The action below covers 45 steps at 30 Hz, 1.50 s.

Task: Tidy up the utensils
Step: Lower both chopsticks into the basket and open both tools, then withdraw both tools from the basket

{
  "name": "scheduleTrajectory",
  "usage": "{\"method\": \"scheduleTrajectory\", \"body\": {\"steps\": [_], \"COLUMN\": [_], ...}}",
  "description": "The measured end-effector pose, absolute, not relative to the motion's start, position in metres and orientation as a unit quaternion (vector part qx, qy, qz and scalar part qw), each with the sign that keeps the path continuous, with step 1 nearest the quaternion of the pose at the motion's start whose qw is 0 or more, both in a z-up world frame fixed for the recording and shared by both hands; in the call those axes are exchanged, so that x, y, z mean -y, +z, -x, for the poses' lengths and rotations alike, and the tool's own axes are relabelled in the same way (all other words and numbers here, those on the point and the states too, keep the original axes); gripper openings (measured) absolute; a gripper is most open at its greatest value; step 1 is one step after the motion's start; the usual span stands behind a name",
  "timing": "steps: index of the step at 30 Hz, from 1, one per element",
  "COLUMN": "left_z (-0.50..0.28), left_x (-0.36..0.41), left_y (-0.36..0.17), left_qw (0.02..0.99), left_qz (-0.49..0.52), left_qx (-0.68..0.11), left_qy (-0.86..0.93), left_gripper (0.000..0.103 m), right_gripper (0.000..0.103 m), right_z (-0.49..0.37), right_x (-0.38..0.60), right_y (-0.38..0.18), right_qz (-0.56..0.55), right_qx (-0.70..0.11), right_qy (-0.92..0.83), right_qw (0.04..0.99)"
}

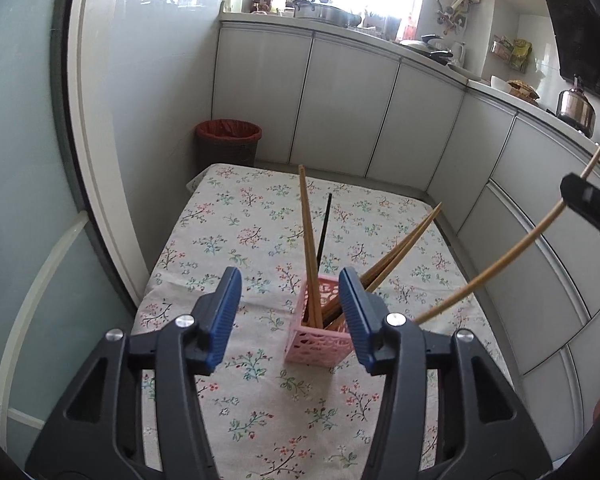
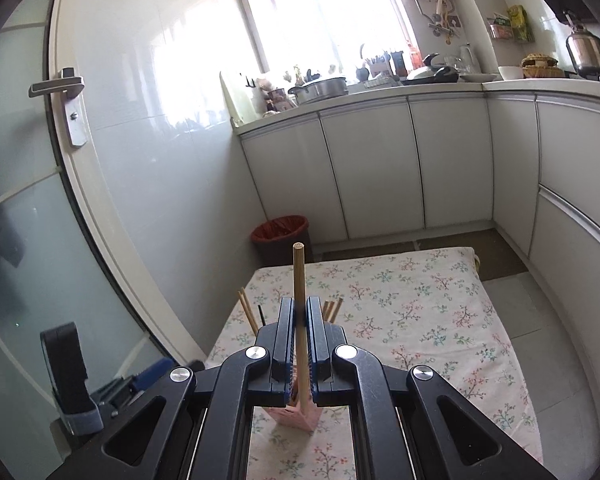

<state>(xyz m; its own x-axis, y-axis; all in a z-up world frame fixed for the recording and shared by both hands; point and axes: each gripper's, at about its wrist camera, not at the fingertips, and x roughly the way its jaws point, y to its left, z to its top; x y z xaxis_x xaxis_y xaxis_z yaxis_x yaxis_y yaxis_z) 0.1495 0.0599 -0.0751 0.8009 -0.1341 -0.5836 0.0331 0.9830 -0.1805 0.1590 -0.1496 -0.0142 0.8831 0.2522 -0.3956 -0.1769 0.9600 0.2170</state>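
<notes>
Step in hand: judged to be loading the last loose chopstick into the holder; insertion not yet done.
Right gripper (image 2: 300, 312): jaws drawn together and clamped on the light bamboo chopstick (image 2: 299, 280), which stands near upright between the pads, its blunt end up at 12 o'clock.
Left gripper (image 1: 290, 312): jaws wide apart, nothing between them; it hovers just short of the pink basket (image 1: 320, 340), which shows through the gap.
Task items: the basket stands on the floral tablecloth (image 1: 236, 208). Inside lean brown chopsticks (image 1: 308, 236) toward 12 o'clock, a black stick (image 1: 325, 228) beside them, and another brown pair (image 1: 404, 244) toward 2 o'clock.
Held chopstick, left view: it runs from about 4 o'clock of the basket out toward 2 o'clock, lower tip near the basket's right rim; whether it touches the rim cannot be told, the left finger hides it.
Next move, judgement: lower tip must clear the rim and enter the opening before the clamp lets go; the leaning sticks crowd the opening and could deflect it.
Left view only: slant of the held stick; basket contents in full.
Right view only: the clamp itself, plainly closed; only the basket's lower corner (image 2: 296, 416) shows below the fingers.
Surroundings: red-lined bin (image 1: 229, 146) beyond the table at 11 o'clock.
</notes>
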Motion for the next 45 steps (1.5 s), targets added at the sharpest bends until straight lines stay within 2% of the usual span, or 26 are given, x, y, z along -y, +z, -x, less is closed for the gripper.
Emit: {"method": "scheduleTrajectory", "body": {"steps": [9,26,27,29,31,35,39,45], "left_z": [-0.152,-0.150,-0.150,-0.150,-0.149,-0.146,-0.143,-0.136], "left_x": [-0.066,-0.058,-0.058,-0.057,-0.057,-0.054,-0.049,-0.040], "left_y": [-0.093,-0.096,-0.096,-0.096,-0.095,-0.094,-0.093,-0.092], "left_qw": [0.935,0.932,0.932,0.932,0.931,0.932,0.931,0.930], "left_qz": [0.064,0.064,0.064,0.065,0.066,0.064,0.059,0.053], "left_qx": [-0.347,-0.353,-0.353,-0.353,-0.353,-0.352,-0.354,-0.355], "left_qy": [-0.042,-0.053,-0.053,-0.054,-0.056,-0.061,-0.069,-0.076], "left_gripper": [0.053,0.054,0.054,0.054,0.056,0.060,0.061,0.075], "right_gripper": [0.006,0.007,0.009,0.022,0.042,0.051,0.064,0.072], "right_z": [-0.187,-0.223,-0.222,-0.218,-0.212,-0.196,-0.178,-0.163], "right_x": [0.132,0.135,0.136,0.139,0.143,0.152,0.166,0.189], "right_y": [-0.028,-0.067,-0.066,-0.062,-0.056,-0.043,-0.034,-0.045], "right_qz": [-0.107,-0.130,-0.132,-0.133,-0.135,-0.128,-0.125,-0.115], "right_qx": [-0.219,-0.262,-0.260,-0.255,-0.247,-0.236,-0.229,-0.254], "right_qy": [0.115,0.112,0.113,0.113,0.116,0.115,0.108,0.086], "right_qw": [0.963,0.950,0.950,0.951,0.953,0.956,0.959,0.957]}}
